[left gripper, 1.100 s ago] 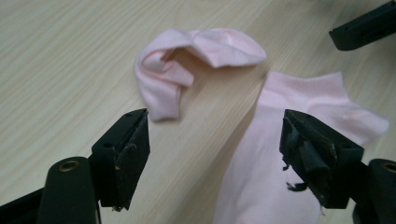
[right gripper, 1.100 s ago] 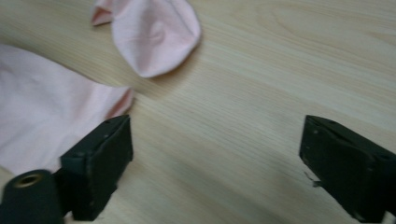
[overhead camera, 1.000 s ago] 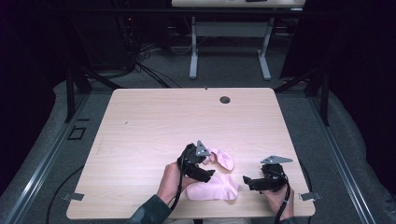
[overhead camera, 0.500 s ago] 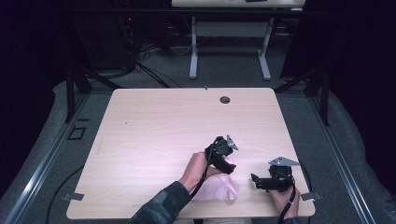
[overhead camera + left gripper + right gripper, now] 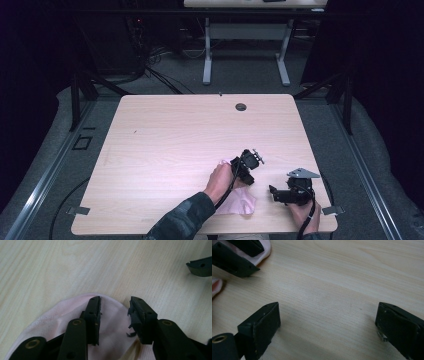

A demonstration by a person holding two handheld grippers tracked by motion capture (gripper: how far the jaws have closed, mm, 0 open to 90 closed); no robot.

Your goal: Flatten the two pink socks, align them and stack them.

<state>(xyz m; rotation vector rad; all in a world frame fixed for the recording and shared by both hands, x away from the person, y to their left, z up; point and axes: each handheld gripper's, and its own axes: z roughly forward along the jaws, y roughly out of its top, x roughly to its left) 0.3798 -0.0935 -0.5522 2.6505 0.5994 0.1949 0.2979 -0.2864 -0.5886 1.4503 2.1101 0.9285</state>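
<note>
A pale pink cloth (image 5: 238, 202) lies near the table's front edge, partly under the person's left hand. My left gripper (image 5: 246, 176) is low over its right end. In the left gripper view its jaws (image 5: 115, 302) have just been closing and stand partly apart. The cloth's rounded edge (image 5: 112, 315) lies flat beneath the gap, and no pad visibly presses it. My right gripper (image 5: 273, 193) rests to the right, jaws wide apart over bare wood (image 5: 327, 315). The left gripper's jaw tips and a bit of pink cloth (image 5: 265, 250) sit at the top left of the right gripper view.
The light wooden table (image 5: 175, 140) has a dark round grommet (image 5: 241, 106) near its far edge. Behind it stands another table on metal legs (image 5: 207, 55), with cables on the dark floor. The table's front edge runs close behind both hands.
My left gripper has travelled right across the cloth and sunk toward it, its jaws narrower than before. Less of the cloth shows, now bunched under the left hand. The right gripper has stayed put.
</note>
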